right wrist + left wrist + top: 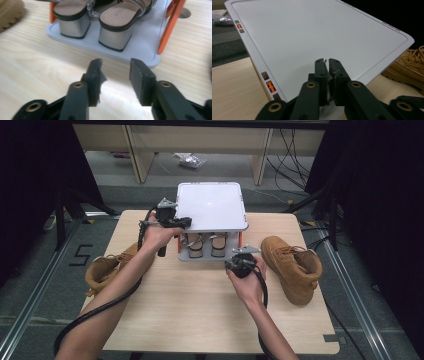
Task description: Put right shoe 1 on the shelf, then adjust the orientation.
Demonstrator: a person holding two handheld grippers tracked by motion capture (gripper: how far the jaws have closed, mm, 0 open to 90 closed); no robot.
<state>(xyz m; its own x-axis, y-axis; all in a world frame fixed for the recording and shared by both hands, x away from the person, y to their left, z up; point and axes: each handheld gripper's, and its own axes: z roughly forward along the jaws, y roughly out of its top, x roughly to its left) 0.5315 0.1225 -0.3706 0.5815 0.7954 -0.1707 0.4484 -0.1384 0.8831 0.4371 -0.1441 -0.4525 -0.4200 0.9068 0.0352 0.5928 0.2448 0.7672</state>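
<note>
- Left hand-held gripper (186, 222) sits at the left edge of the white top shelf (211, 205) of a small two-level shoe rack (235, 256) standing at the far middle of the desk (200, 305).
- In the left gripper view the left hand-held gripper (327, 60) points over the white top shelf (317, 37); its jaws stand almost together, a thin slit between the pads, nothing held. Whether the tips touch the panel cannot be told.
- Right hand-held gripper (240, 263) is just in front of the rack's lower tray, near its right front corner.
- In the right gripper view the right hand-held gripper (116, 63) has its jaws clearly parted with only bare desk (37, 60) between them; it holds nothing.
- Pair of block-heeled sandals (100, 22) stands on the rack's grey lower tray (140, 53), heels toward the right gripper, side by side and close together. The pair shows under the top shelf in the high view (205, 245).
- Orange uprights (171, 26) carry the top shelf.
- Tan boot (292, 267) lies on the right of the desk, near the right hand. Second tan boot (107, 267) is at the desk's left edge, partly behind the left forearm.
</note>
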